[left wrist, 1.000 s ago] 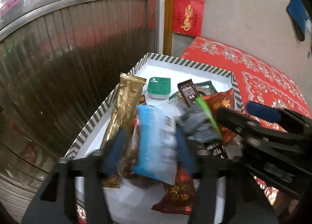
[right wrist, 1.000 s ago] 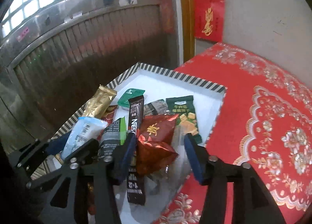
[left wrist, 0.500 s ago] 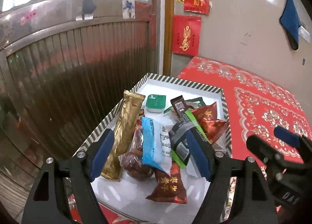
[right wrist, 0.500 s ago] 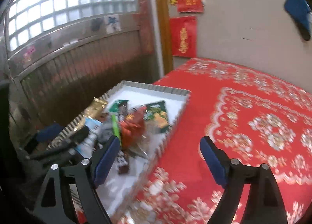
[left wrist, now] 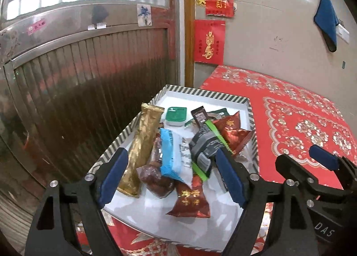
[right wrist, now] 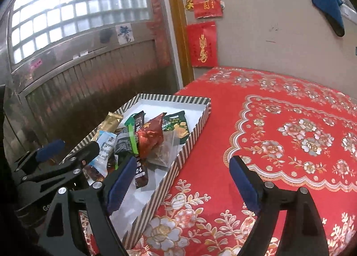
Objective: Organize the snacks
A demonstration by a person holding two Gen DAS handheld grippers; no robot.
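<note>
Both grippers gape, holding nothing — left gripper [left wrist: 171, 177] hangs over the tray [left wrist: 207, 94], gold packet [left wrist: 140, 148] running lengthwise ahead; right gripper [right wrist: 183, 186] sits off over the cloth.

One striped tray [left wrist: 207, 93], two claws, two red wall papers [left wrist: 209, 41]

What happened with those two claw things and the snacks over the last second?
Both let go and pulled back. The left gripper, earlier closed around the blue packet, has opened and drawn away, leaving the packet in the striped tray. The right gripper, which was around the red packet, also opened and swung right over the red tablecloth. The snacks lie in the tray about as before.
</note>
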